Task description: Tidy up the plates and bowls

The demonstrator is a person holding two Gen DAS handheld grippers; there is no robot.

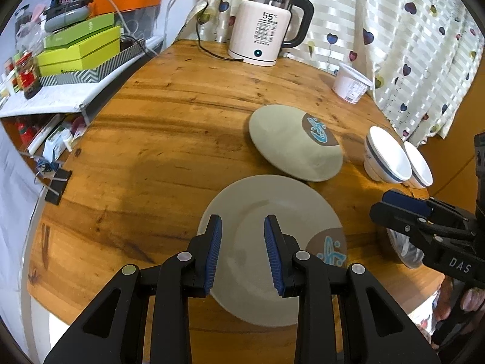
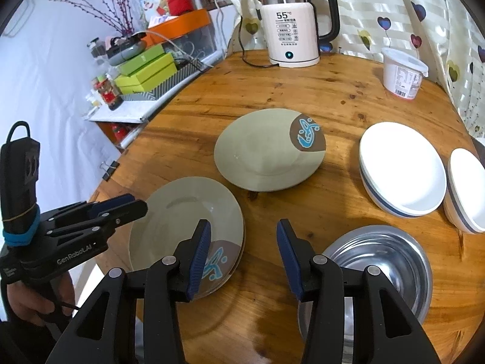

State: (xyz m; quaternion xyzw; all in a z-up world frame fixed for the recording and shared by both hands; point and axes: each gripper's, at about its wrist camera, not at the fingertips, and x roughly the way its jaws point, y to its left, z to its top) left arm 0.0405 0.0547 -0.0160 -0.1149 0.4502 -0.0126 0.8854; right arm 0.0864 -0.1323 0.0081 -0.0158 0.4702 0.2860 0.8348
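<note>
Plates: beige ceramic plate stack (image 2: 182, 221) at table's near edge; both grippers (image 1: 242, 251) (image 2: 241, 257) apart, empty. Next, likely the far beige plate (image 2: 266, 151).

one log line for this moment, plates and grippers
left gripper: open above near plate | right gripper: open, empty | far plate: apart, unstacked

Bright daylight thru curtain (image 1: 394, 30). White bowls (image 2: 403, 166) glare. Soft shadows on surface (image 1: 182, 115). Edges bend & go dark.
</note>
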